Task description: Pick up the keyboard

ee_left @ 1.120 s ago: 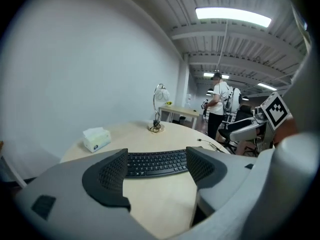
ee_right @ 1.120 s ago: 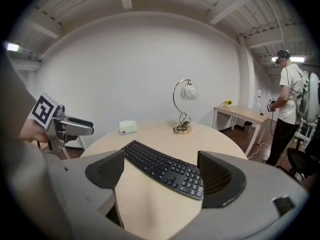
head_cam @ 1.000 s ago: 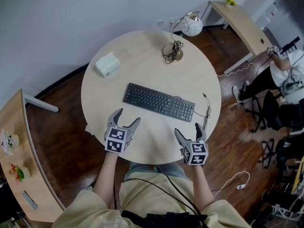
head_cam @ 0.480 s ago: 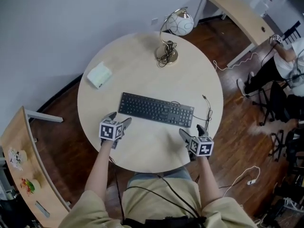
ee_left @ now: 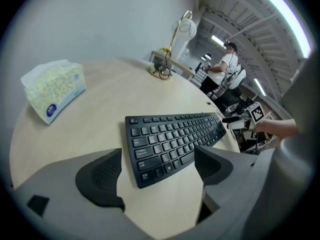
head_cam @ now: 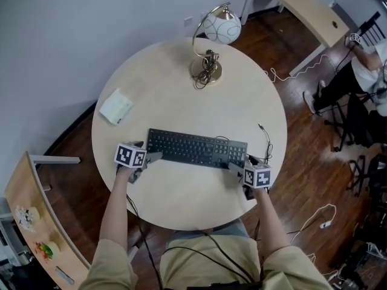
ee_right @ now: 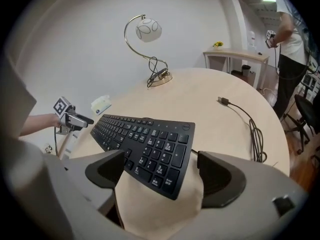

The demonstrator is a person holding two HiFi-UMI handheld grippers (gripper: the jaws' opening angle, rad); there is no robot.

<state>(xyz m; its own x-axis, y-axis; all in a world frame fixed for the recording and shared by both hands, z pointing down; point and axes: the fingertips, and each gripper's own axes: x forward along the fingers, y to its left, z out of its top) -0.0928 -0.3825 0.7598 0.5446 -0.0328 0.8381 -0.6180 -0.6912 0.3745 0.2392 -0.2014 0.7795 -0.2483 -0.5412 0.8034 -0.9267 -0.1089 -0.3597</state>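
A black keyboard (head_cam: 196,148) lies flat across the middle of the round table (head_cam: 181,192). My left gripper (head_cam: 147,151) is at its left end, low over the tabletop. Its jaws are opening, and in the left gripper view the left gripper (ee_left: 157,156) has the keyboard's (ee_left: 172,139) near left corner between them, untouched by the pads. My right gripper (head_cam: 243,164) is at the right end. In the right gripper view the right gripper (ee_right: 161,159) stands open around the keyboard's (ee_right: 145,144) near right corner, clear of both pads.
A globe desk lamp (head_cam: 208,53) stands at the table's far side. A tissue pack (head_cam: 116,106) lies at the left, and the loose USB cable (head_cam: 265,139) trails near the right rim. Side desks flank the table, and a person (head_cam: 363,71) sits at the right.
Both grippers have moved forward and down from the table's near edge to the two ends of the keyboard. The keyboard has not moved on the table.
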